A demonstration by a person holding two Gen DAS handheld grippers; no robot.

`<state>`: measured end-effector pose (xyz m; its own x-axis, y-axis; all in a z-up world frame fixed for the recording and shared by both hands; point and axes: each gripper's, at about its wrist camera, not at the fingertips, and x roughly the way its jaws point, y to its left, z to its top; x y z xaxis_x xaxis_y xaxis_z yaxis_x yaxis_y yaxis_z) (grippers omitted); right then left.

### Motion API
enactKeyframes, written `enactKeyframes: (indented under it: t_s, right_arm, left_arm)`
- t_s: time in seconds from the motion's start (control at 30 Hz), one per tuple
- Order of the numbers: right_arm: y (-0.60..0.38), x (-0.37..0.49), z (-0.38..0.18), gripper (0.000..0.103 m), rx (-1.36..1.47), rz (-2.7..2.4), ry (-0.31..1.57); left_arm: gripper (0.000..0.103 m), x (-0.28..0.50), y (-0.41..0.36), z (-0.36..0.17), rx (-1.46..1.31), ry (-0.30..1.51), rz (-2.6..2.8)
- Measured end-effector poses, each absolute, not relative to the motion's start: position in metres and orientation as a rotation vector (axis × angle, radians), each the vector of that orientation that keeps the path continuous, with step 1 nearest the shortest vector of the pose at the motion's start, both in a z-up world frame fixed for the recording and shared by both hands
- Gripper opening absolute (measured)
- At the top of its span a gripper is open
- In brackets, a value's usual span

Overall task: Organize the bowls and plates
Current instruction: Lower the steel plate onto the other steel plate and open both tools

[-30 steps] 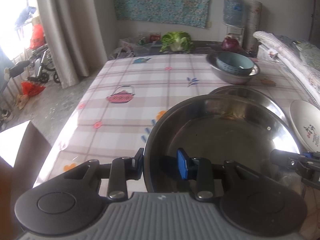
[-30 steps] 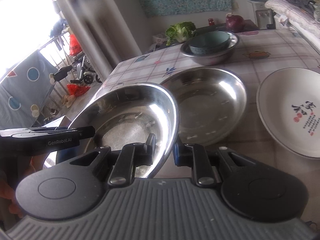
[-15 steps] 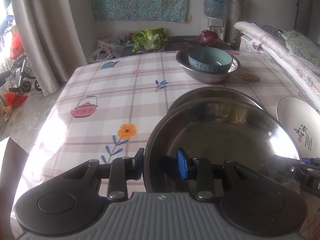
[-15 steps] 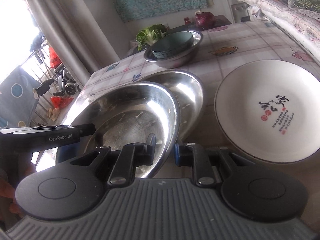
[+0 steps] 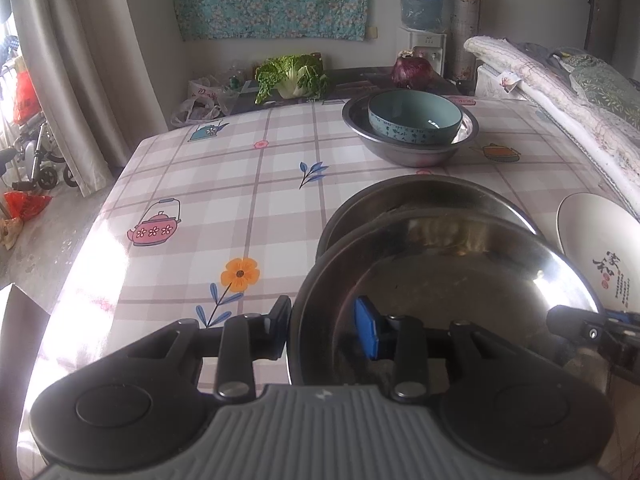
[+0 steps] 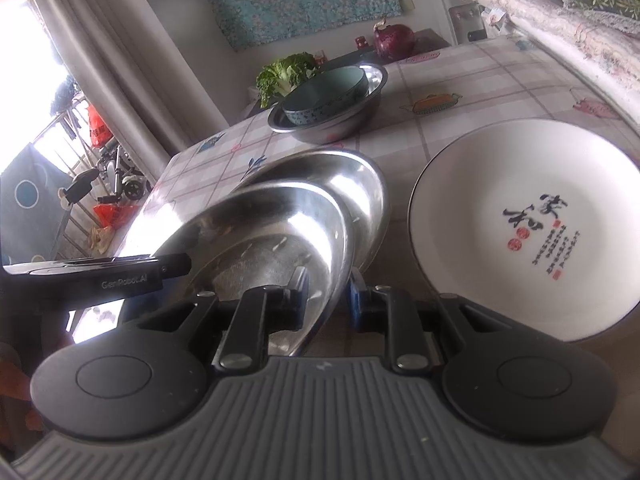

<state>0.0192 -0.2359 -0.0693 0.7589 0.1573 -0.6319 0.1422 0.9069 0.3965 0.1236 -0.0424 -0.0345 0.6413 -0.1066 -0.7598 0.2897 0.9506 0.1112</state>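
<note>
Both grippers hold one steel plate point(image 5: 460, 292) by opposite rims, above the table. My left gripper point(image 5: 326, 330) is shut on its left rim. My right gripper point(image 6: 328, 298) is shut on its right rim point(image 6: 280, 232). The held plate overlaps a second steel plate point(image 5: 420, 200) lying on the table just beyond it, also in the right wrist view point(image 6: 340, 176). A white plate with black calligraphy point(image 6: 528, 224) lies to the right. A teal bowl point(image 5: 414, 118) sits inside a steel bowl point(image 5: 412, 148) at the far side.
The table has a checked cloth point(image 5: 240, 200) with teapot and flower prints. A cabbage point(image 5: 292, 76) and a red cabbage point(image 5: 412, 70) sit on a dark surface beyond it. Folded bedding point(image 5: 560, 92) lies along the right edge. Curtains hang on the left.
The held steel plate has moved forward and to the right, over the steel plate on the table. Both grippers kept their grip.
</note>
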Motion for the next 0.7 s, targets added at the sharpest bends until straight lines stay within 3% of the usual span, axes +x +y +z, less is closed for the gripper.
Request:
enactKeyframes:
  t_s: [0.23, 0.47, 0.7]
  right_arm:
    - [-0.236, 0.020, -0.066, 0.020, 0.415, -0.025, 0.696]
    - [-0.242, 0.017, -0.064, 0.039, 0.414, -0.069, 0.670]
    - [-0.243, 0.014, -0.063, 0.045, 0.415, -0.081, 0.665]
  left_arm:
    - [0.037, 0.121, -0.041, -0.031, 0.223, 0.837, -0.232]
    - [0.044, 0.112, -0.033, -0.020, 0.203, 0.804, -0.223]
    - [0.050, 0.100, -0.028, -0.015, 0.182, 0.791, -0.231]
